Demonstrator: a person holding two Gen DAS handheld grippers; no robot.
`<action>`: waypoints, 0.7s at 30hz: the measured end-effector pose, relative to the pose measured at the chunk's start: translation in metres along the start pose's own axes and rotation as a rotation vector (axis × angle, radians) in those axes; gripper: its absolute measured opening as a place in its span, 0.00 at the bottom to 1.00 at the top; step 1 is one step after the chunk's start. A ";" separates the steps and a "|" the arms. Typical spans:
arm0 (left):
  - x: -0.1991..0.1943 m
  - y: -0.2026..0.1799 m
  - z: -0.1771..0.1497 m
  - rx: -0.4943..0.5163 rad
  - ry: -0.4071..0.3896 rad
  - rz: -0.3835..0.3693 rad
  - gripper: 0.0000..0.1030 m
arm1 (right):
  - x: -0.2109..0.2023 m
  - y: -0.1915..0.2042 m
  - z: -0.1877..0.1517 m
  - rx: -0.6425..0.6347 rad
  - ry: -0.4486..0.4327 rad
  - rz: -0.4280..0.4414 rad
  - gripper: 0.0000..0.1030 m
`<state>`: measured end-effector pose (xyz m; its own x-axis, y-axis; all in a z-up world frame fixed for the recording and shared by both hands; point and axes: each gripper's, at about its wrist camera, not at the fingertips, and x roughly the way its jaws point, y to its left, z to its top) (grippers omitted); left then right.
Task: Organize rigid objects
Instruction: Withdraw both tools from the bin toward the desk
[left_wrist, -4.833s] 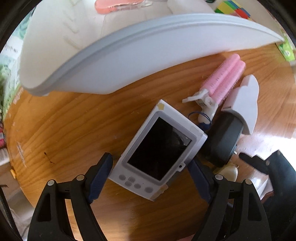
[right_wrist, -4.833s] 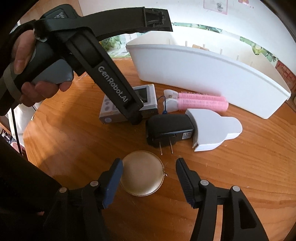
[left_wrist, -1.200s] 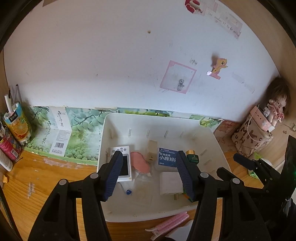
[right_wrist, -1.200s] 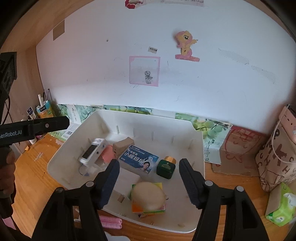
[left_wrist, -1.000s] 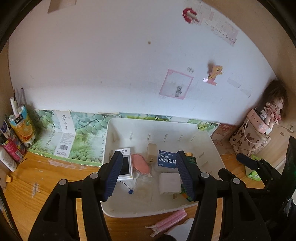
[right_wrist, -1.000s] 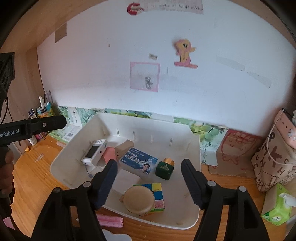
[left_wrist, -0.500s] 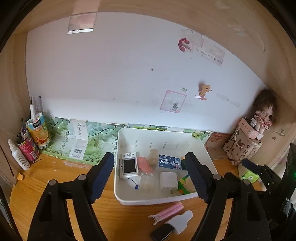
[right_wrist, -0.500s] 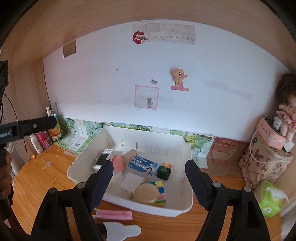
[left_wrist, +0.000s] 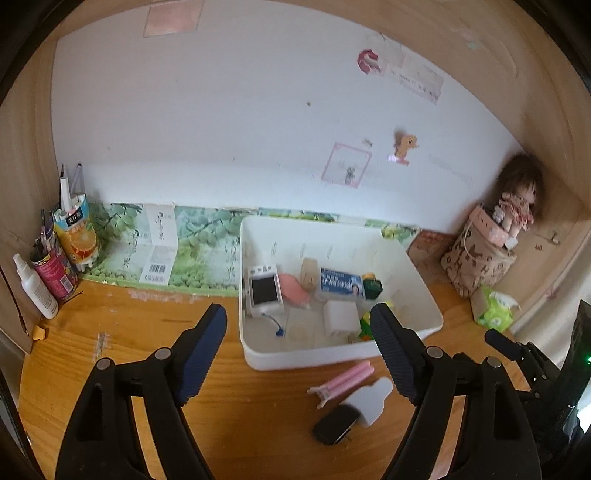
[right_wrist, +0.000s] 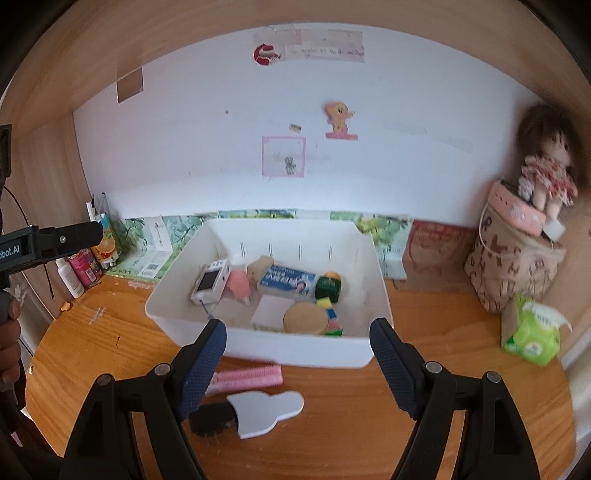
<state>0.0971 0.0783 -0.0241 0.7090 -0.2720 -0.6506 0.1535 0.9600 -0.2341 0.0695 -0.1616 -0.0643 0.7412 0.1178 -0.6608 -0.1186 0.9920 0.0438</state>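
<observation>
Both tongs, left (left_wrist: 297, 349) and right (right_wrist: 297, 354), have pulled back, open and empty; camera (right_wrist: 209, 280) and round compact (right_wrist: 304, 319) now lie in the bin (right_wrist: 295, 354). Hair clip (right_wrist: 245, 376), charger (right_wrist: 214, 417) and white cutout (right_wrist: 266, 408) remain on the near tabletop (right_wrist: 369, 424).

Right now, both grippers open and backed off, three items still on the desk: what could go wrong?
1. The black power adapter lies touching the white bottle-shaped plate; grabbing one may drag the other.
2. The pink hair rollers lie close to the white plastic bin wall, so a finger may hit it.
3. The bin already looks crowded.
</observation>
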 end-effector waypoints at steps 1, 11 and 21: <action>0.000 0.000 -0.001 0.011 0.005 -0.004 0.80 | 0.001 0.001 -0.005 0.010 0.015 0.000 0.78; -0.012 -0.006 -0.004 0.097 0.017 -0.038 0.80 | 0.000 0.018 -0.052 0.064 0.101 0.000 0.78; -0.002 -0.022 -0.015 0.181 0.123 -0.069 0.80 | 0.011 0.026 -0.072 0.118 0.169 0.047 0.78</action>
<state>0.0821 0.0567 -0.0284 0.6046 -0.3331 -0.7235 0.3278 0.9319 -0.1551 0.0270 -0.1380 -0.1249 0.6141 0.1650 -0.7718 -0.0649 0.9852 0.1590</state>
